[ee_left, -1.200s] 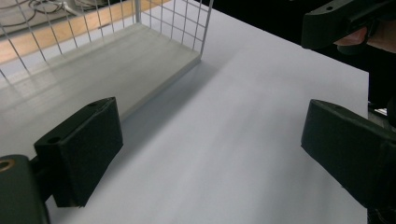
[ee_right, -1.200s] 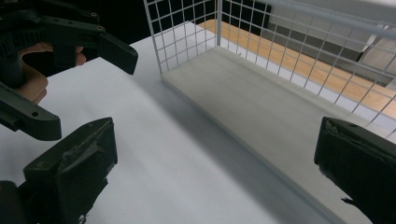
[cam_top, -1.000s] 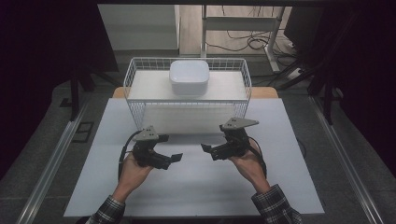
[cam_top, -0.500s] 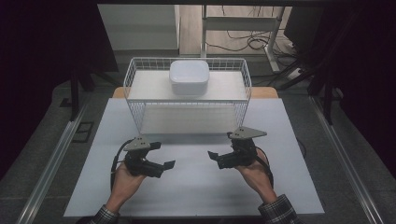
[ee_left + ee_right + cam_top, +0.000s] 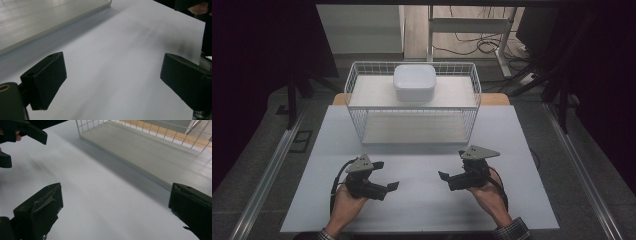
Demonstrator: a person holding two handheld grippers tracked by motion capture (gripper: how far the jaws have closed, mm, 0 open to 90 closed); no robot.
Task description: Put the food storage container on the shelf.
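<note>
In the high view, a white lidded box (image 5: 414, 82) rests on the upper shelf of a white wire rack (image 5: 354, 82) at the back of the table. My left gripper (image 5: 385, 175) hovers low over the white table top (image 5: 422, 210) at front left, open and empty. My right gripper (image 5: 452, 167) is at front right, also open and empty. The two point inward at each other. In the left gripper view the jaws (image 5: 112, 82) stand wide apart over bare table. The right gripper view has its jaws (image 5: 115, 207) spread, with the rack's lower board (image 5: 150, 152) ahead.
The rack's lower board (image 5: 37, 20) runs across the upper left of the left gripper view. The left gripper's jaws (image 5: 25, 132) appear at the top left of the right gripper view. Metal rails (image 5: 267, 170) flank the table. Cables and a stand (image 5: 472, 30) lie behind the rack.
Both grippers have drawn back from the rack toward the table's front edge and a little farther apart. Both stay open.
</note>
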